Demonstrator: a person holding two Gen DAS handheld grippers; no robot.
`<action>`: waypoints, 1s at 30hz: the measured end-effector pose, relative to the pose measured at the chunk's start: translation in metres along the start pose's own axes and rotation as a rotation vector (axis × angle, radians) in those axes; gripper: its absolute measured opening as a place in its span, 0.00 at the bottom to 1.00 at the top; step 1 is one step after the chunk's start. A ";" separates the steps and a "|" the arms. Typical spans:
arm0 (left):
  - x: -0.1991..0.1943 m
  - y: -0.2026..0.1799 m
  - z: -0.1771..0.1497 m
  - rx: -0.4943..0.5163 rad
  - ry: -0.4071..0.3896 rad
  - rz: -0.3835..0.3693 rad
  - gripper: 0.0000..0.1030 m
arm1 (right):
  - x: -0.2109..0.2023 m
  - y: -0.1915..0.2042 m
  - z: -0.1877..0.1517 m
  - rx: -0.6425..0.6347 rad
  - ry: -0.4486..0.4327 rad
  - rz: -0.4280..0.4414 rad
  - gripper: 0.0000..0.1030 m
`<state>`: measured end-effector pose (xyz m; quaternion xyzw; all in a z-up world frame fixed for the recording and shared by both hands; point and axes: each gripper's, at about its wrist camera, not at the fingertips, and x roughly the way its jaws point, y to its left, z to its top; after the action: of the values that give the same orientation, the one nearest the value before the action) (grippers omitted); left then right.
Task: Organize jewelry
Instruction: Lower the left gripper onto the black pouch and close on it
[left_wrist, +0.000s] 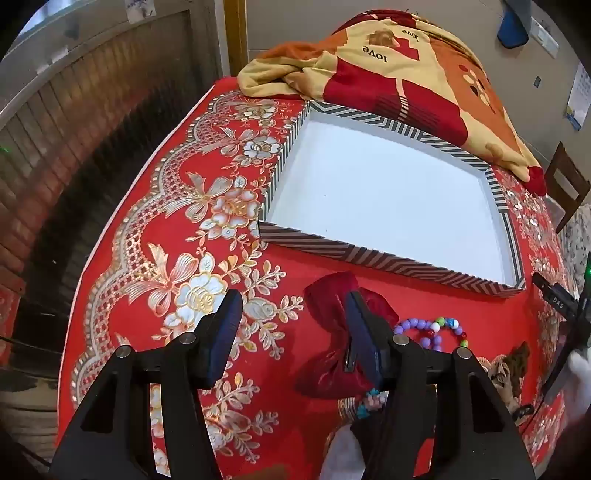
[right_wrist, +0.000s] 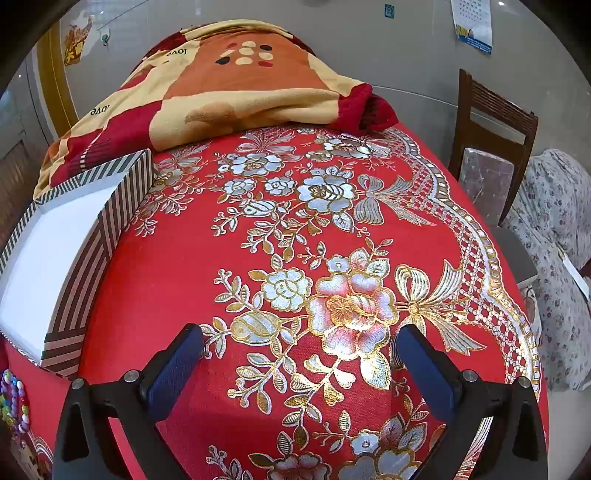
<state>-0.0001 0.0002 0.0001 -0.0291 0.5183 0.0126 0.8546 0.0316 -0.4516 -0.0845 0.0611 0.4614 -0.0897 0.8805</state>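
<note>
1. Tablecloth (right_wrist: 207, 295) over the worktop: red woven cloth, matt, with shiny gold and silver foil flowers.
2. Box (left_wrist: 373, 258): cardboard, striped paper outside, smooth matt white inside.
3. Pouch (left_wrist: 325, 299): dark red cloth, satin sheen.
4. Bracelet (left_wrist: 428, 326): glossy plastic-looking beads.
5. Blanket (right_wrist: 229, 96): soft fleecy cloth, matt.
6. Chair (right_wrist: 491, 110): dark wood.
7. Gripper pads (right_wrist: 173, 369): blue, textured, matt.

The tablecloth (right_wrist: 236, 295) is bright red with gold, silver and pink flowers, bows and a scalloped lattice border. The box (left_wrist: 314, 243) is white inside, its walls striped dark grey and pale in chevrons. The pouch (left_wrist: 328, 295) is deep red velvet. The bracelet (left_wrist: 432, 326) has lilac, white, red, green and blue beads. The blanket (left_wrist: 406, 74) shows cream, orange and crimson blocks. The fingers (right_wrist: 177, 365) are dark blue on black.
</note>
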 end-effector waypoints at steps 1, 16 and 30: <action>0.000 0.000 0.000 -0.002 -0.002 -0.001 0.56 | 0.000 0.000 0.000 0.002 -0.002 0.003 1.00; -0.037 -0.006 -0.041 -0.015 -0.047 0.044 0.56 | -0.073 0.003 -0.037 0.040 0.060 0.011 0.94; -0.073 -0.037 -0.087 -0.020 -0.088 0.030 0.56 | -0.189 0.100 -0.087 -0.110 0.018 0.146 0.95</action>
<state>-0.1091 -0.0415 0.0263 -0.0292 0.4803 0.0317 0.8761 -0.1220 -0.3182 0.0245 0.0467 0.4678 0.0008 0.8826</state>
